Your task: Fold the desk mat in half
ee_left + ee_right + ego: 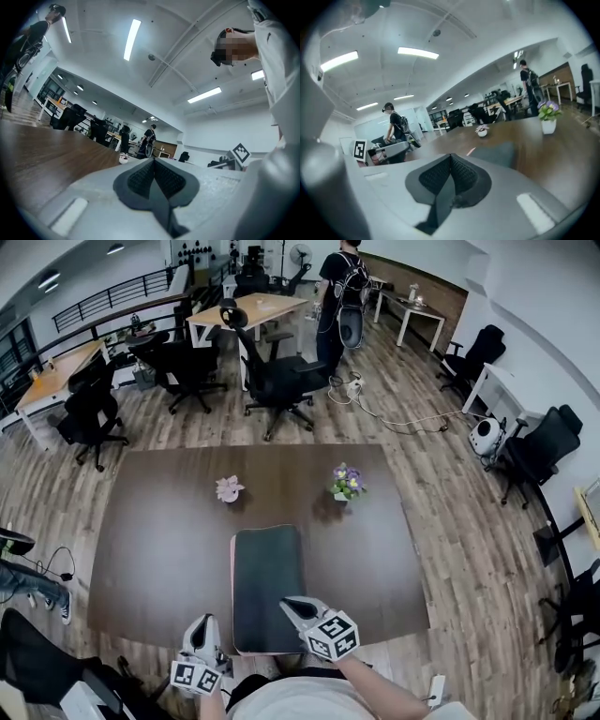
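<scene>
- The near corner of the desk mat [267, 577] is hidden by the right tool [292, 604], closed and empty.
- The left tool [204, 624] is likewise closed.
- Purple flowers [347, 478] are held in a pot [341, 496].

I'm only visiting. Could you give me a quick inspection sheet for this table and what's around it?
Surface: brown table, mostly bare.
Job's things: dark mat lies flat near the front edge, pink edge showing on its left; it looks already folded.
Clutter: pink plant and purple plant beyond the mat, apart from it.
Grippers: left gripper shut, empty; right gripper shut, empty, over the mat's near end.
Cables: white cable on the floor.
Surroundings: chairs, desks, a person standing.
</scene>
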